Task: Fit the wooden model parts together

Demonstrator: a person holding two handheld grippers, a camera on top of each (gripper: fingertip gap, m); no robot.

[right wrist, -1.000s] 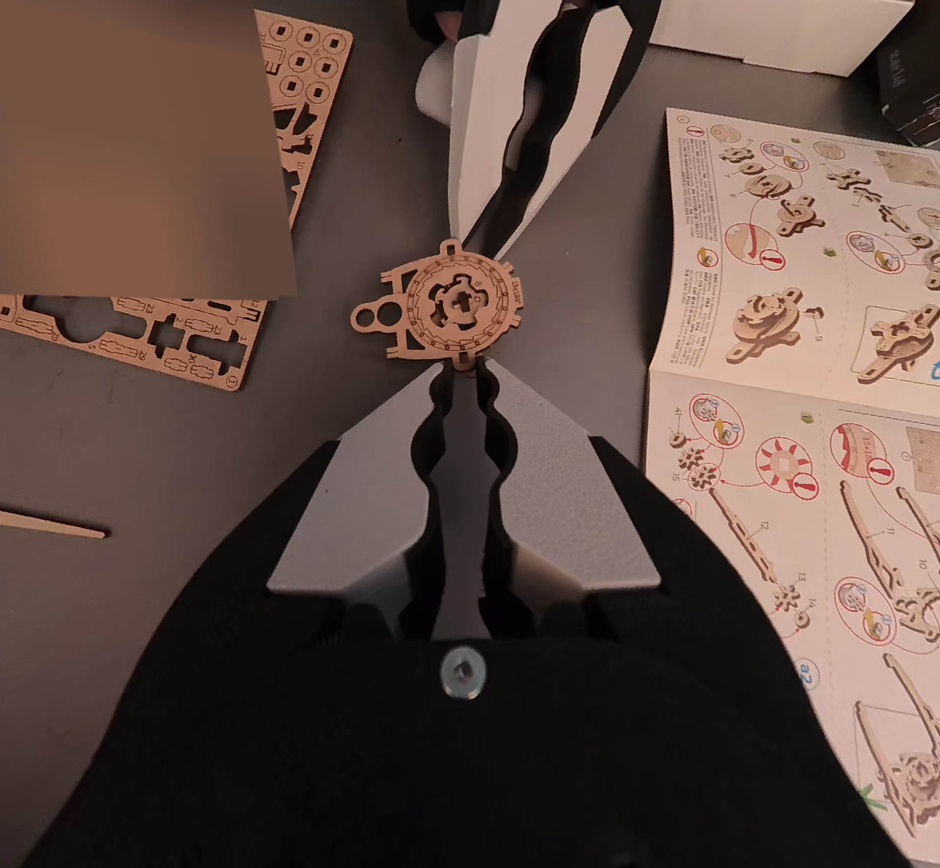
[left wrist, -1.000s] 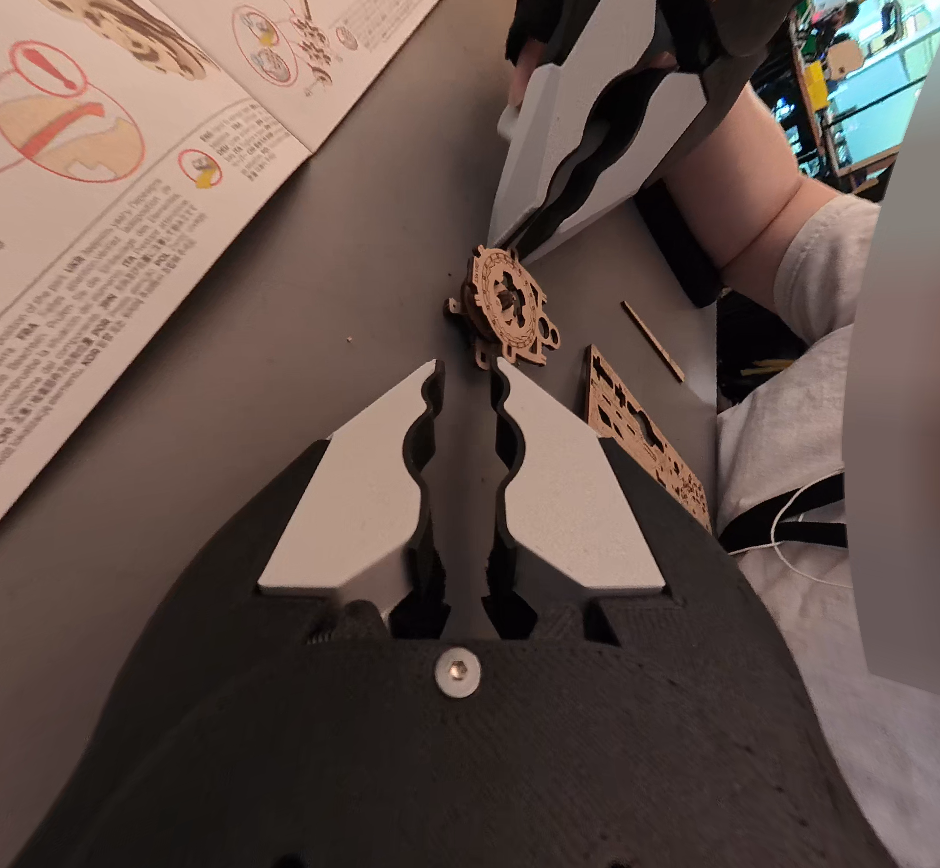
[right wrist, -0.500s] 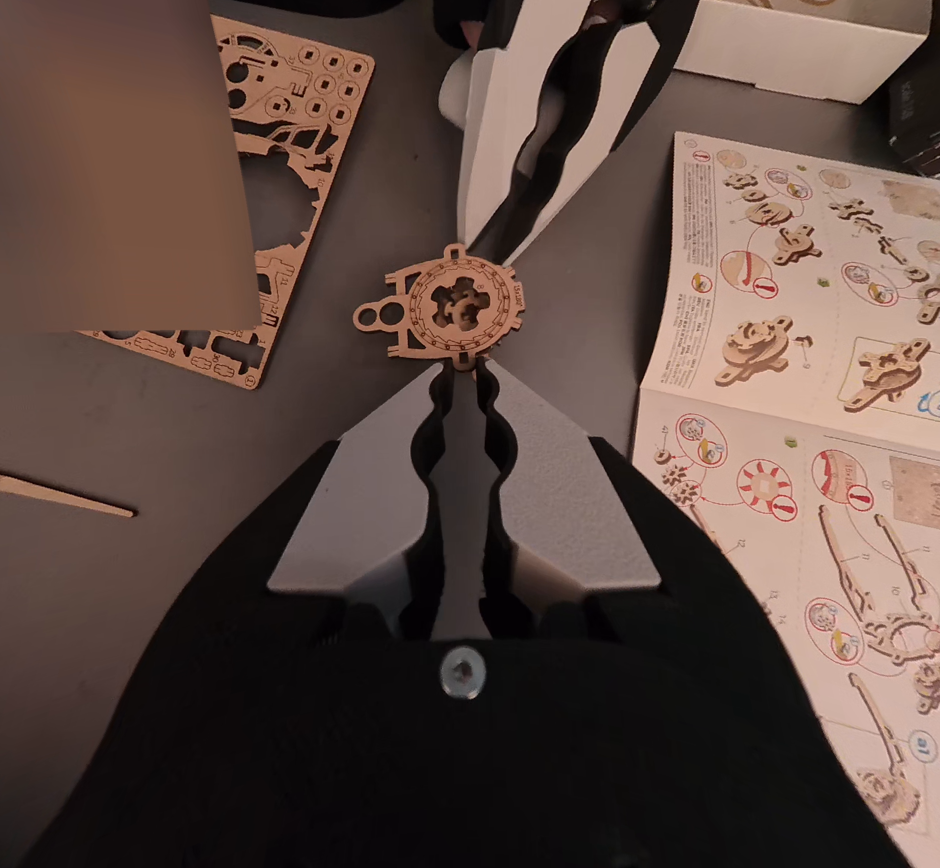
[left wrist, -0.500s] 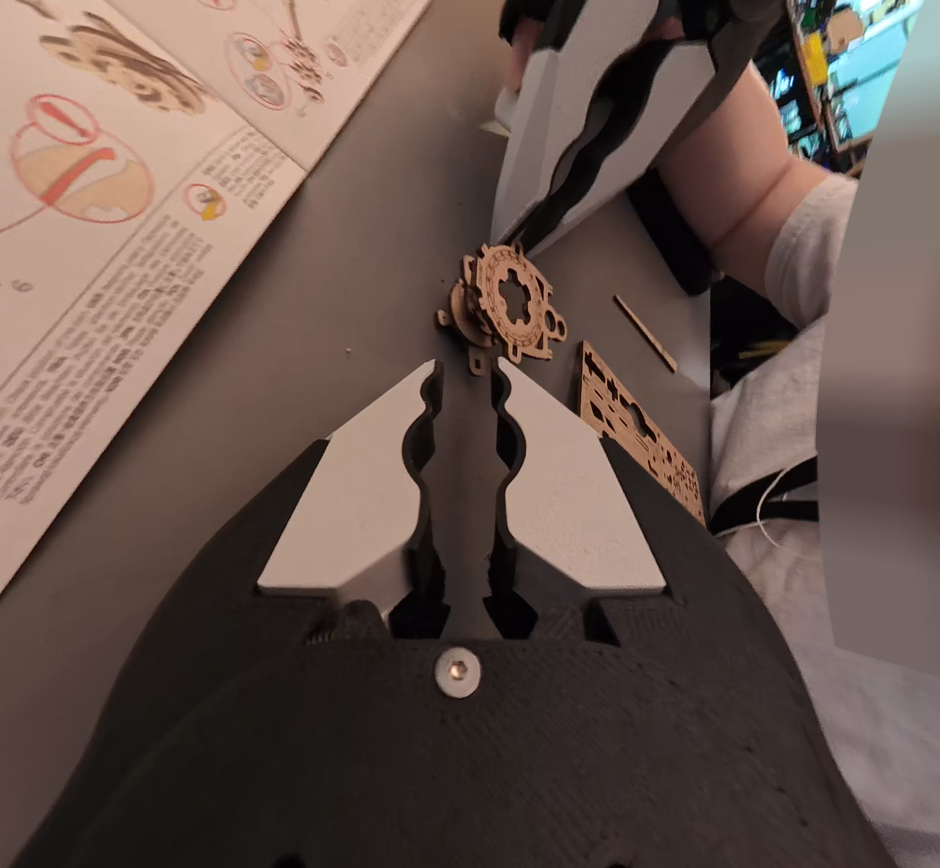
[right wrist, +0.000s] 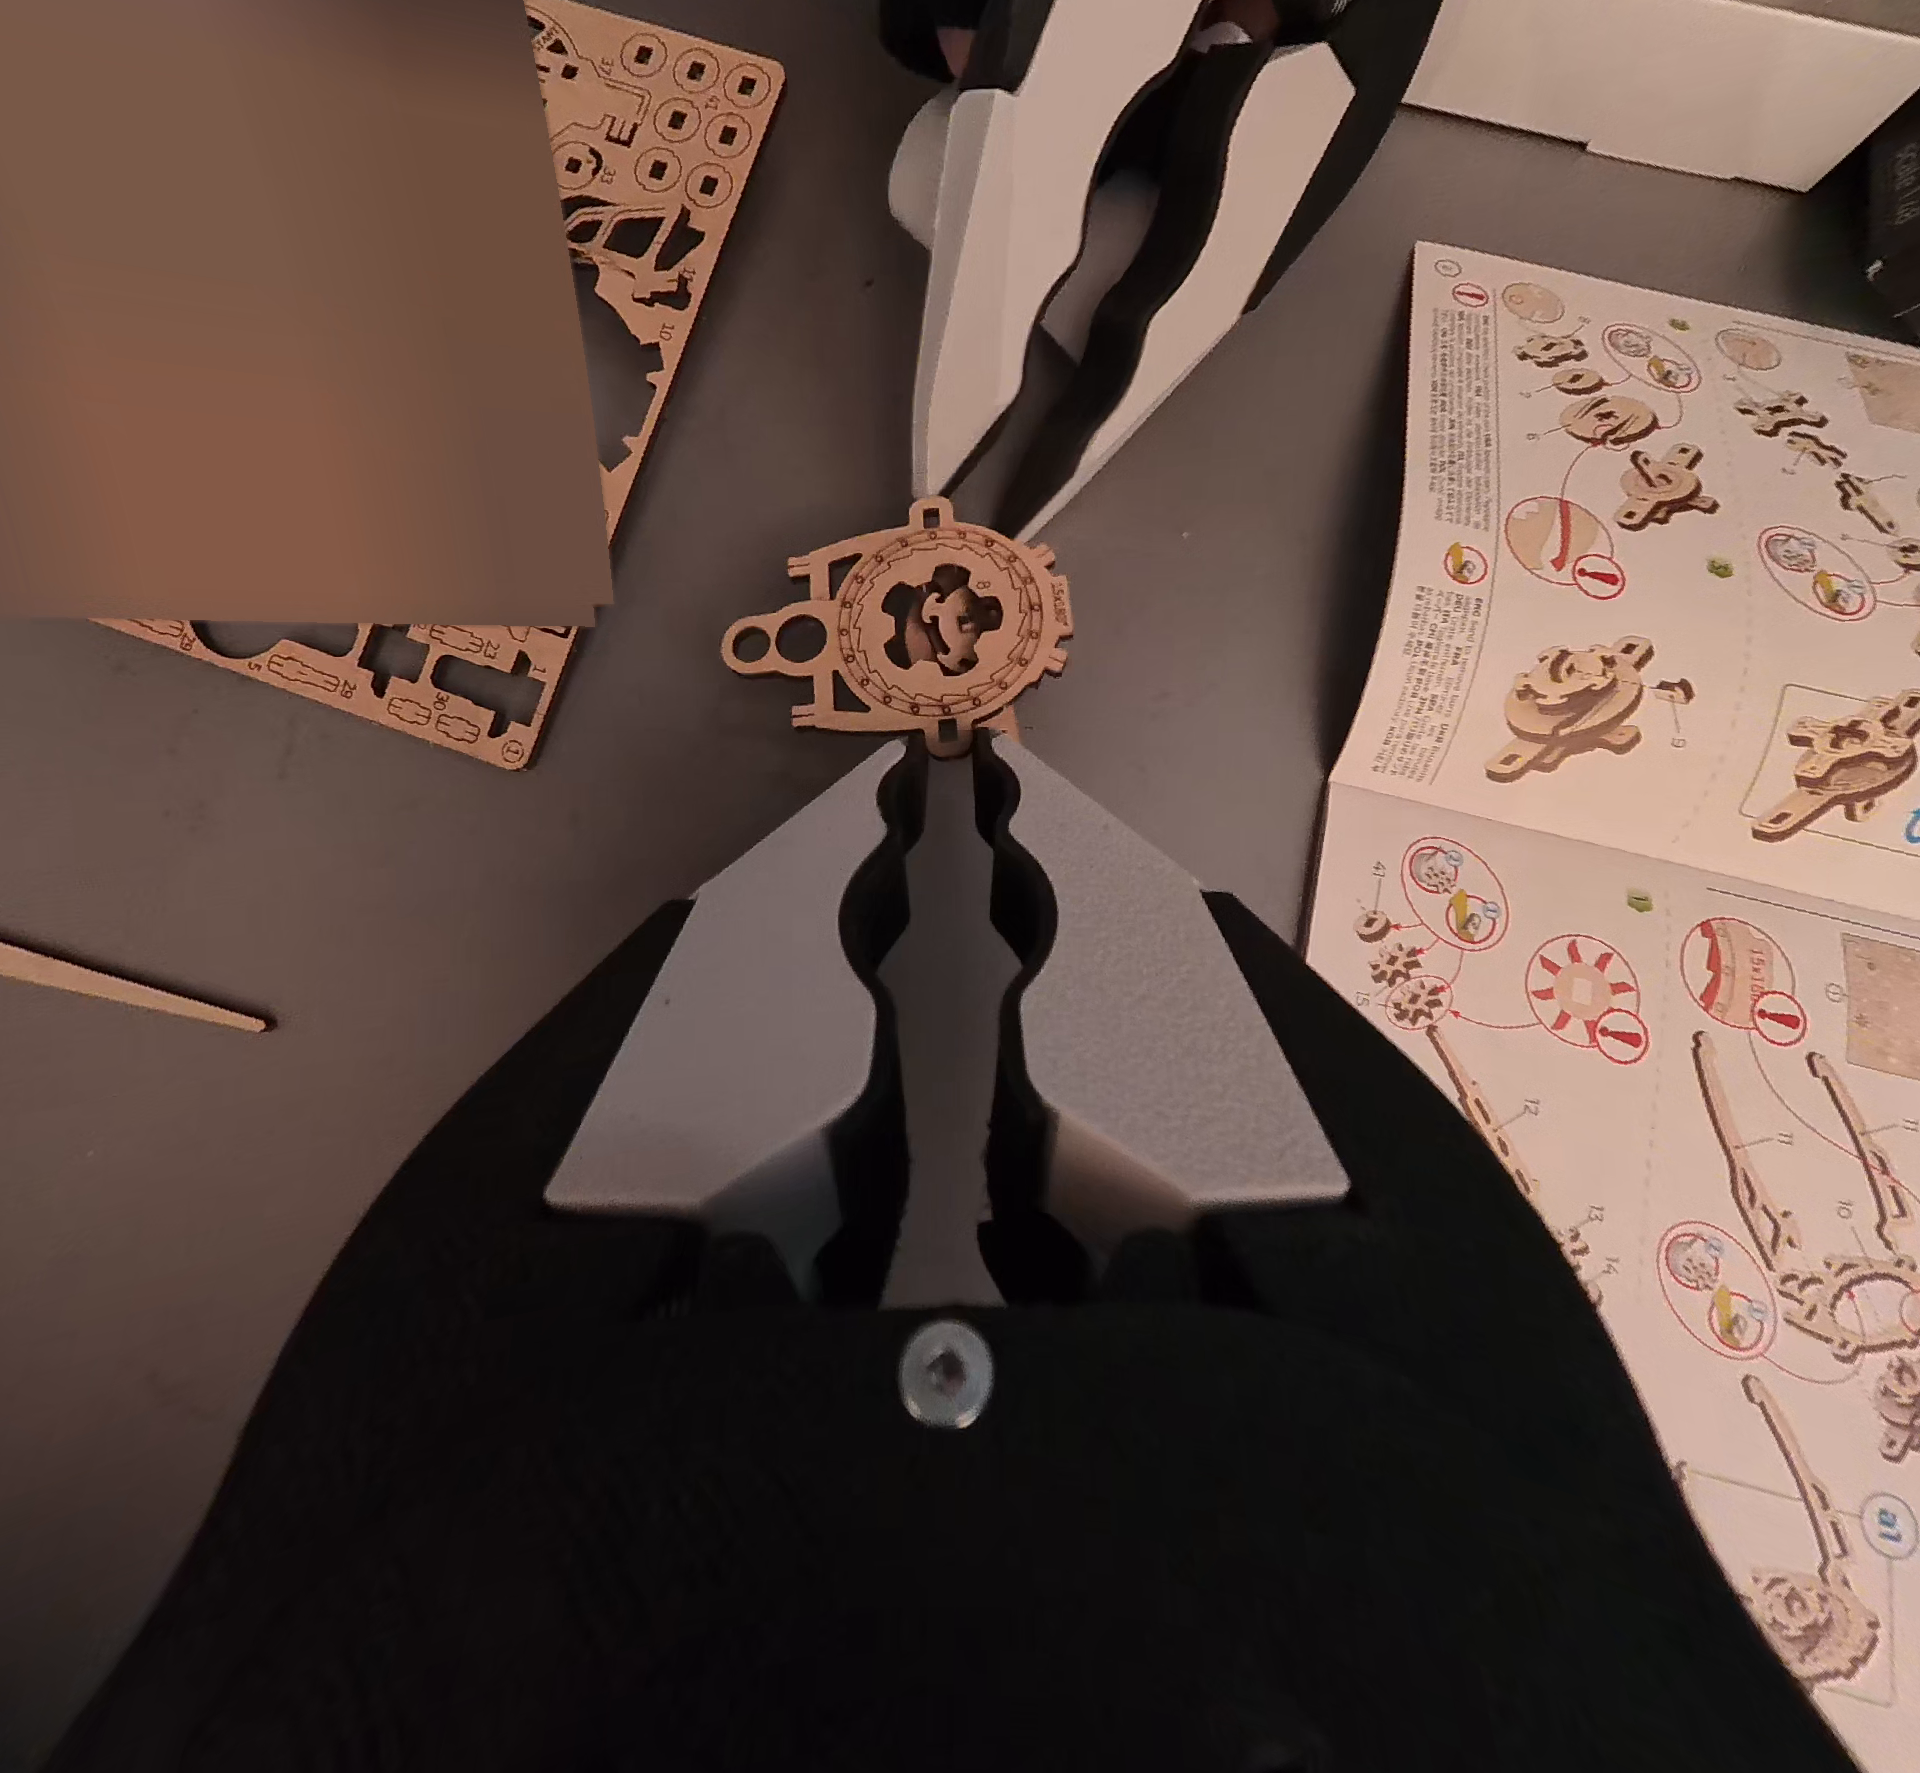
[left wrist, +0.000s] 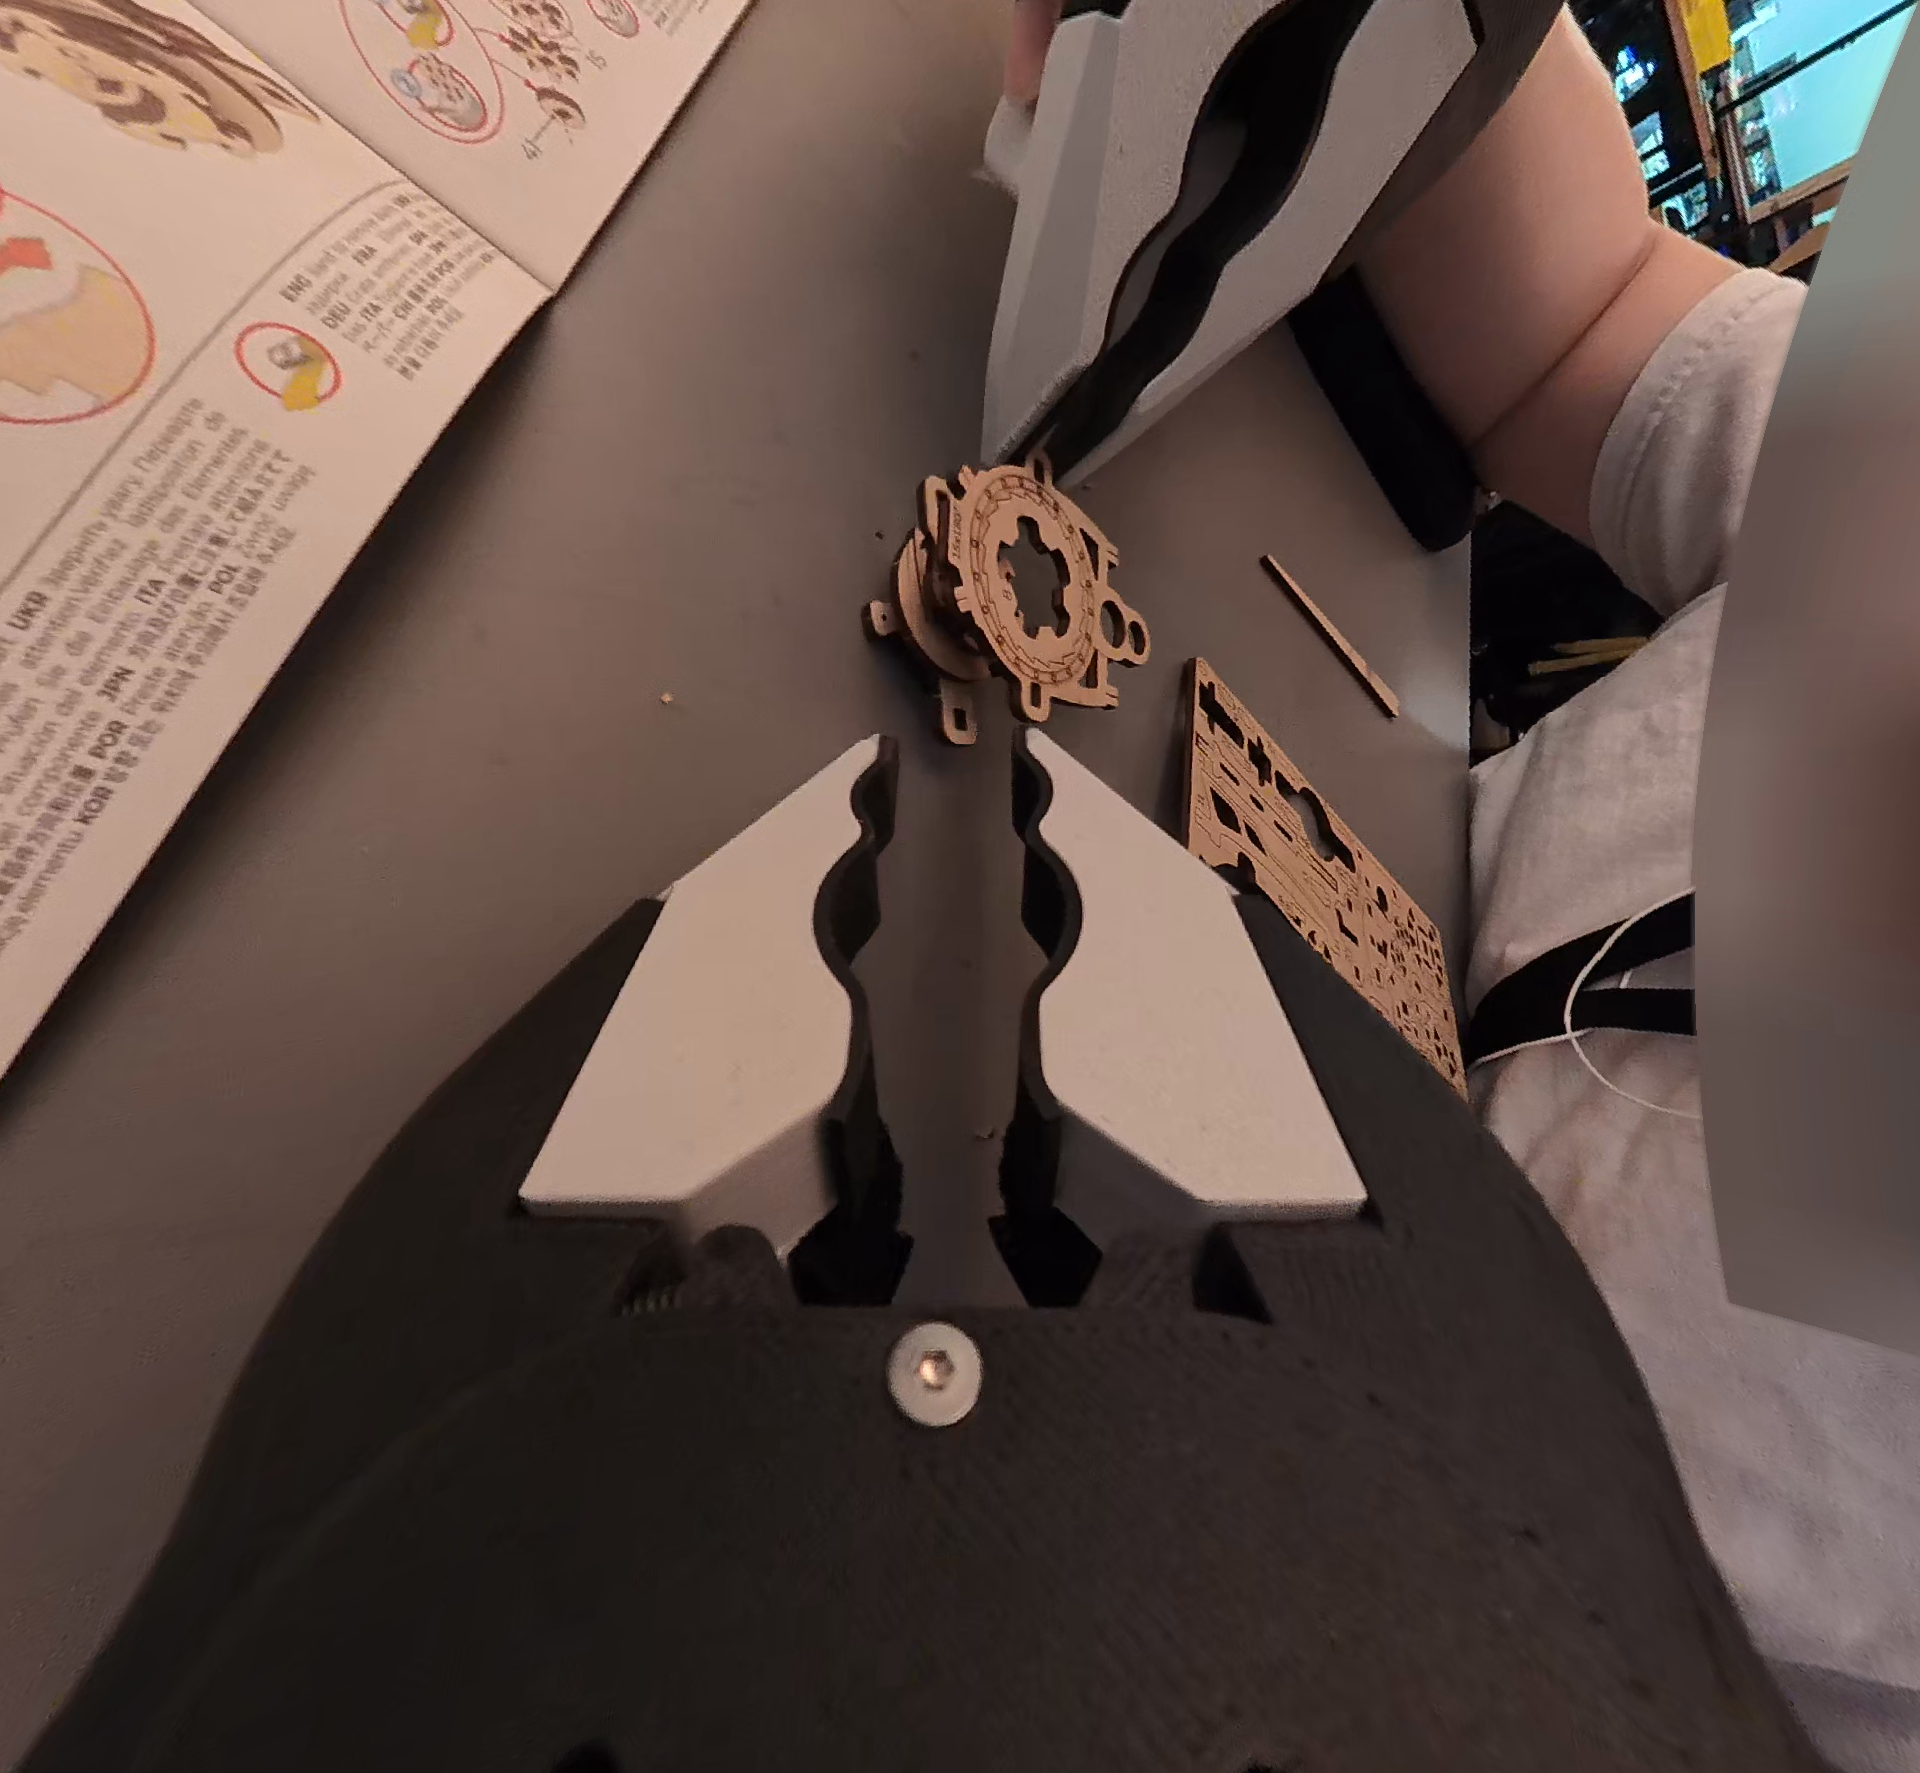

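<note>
A flat wooden ring plate point(left wrist: 1081, 648) with a toothed centre hole is held tilted, a little off a thicker layered wooden part point(left wrist: 920, 601). My right gripper point(right wrist: 948, 749) is shut on the plate's point(right wrist: 1039, 627) bottom tab. In the left wrist view it point(left wrist: 1039, 466) comes in from above. My left gripper point(left wrist: 953, 741) has its jaws a narrow gap apart, with the layered part's tab at its tips. In the right wrist view it point(right wrist: 982, 513) reaches the plate's far edge. The layered part point(right wrist: 940, 622) shows through the plate's hole there.
An open instruction booklet point(left wrist: 260, 269) point(right wrist: 1610, 580) lies on the grey table. A punched-out wooden sheet point(left wrist: 1299, 892) point(right wrist: 665, 165) and a thin wooden stick point(left wrist: 1330, 637) point(right wrist: 125, 985) lie nearby. A white box point(right wrist: 1610, 40) with rubber rings stands behind. A person's arm point(left wrist: 1507, 321) is close. There is about 5 cm between the tips of the two grippers.
The ring plate has tilted away from the layered part, and the inner piece seen through its hole has slid off centre. Both grippers shifted slightly over the table. Jaw gaps are unchanged.
</note>
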